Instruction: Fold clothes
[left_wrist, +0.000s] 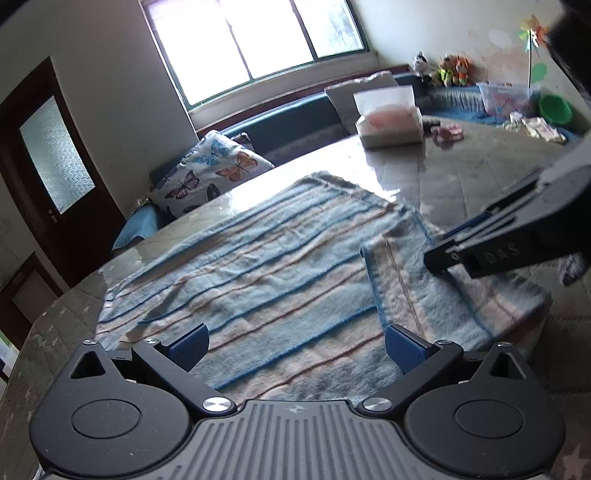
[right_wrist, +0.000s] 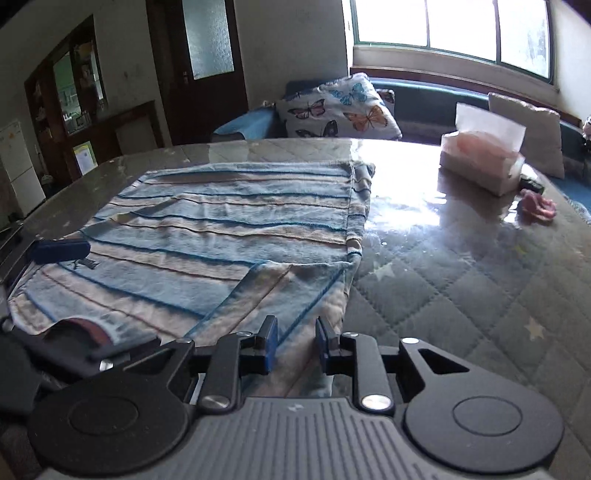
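Toward the far side of the tabletop (right_wrist: 461, 266) I see a white tissue box (right_wrist: 482, 162) with a tissue standing out of its top, and pink scraps (right_wrist: 537, 206) beside it. Nearer me the striped garment (left_wrist: 258, 266) lies flat, one sleeve (left_wrist: 413, 280) folded across it. My left gripper (left_wrist: 295, 349) hangs over its near hem, jaws wide apart, nothing between them. My right gripper (right_wrist: 295, 347) has its jaws slightly parted above the sleeve, pads clear of the cloth. Bare quilted surface stretches right of the garment.
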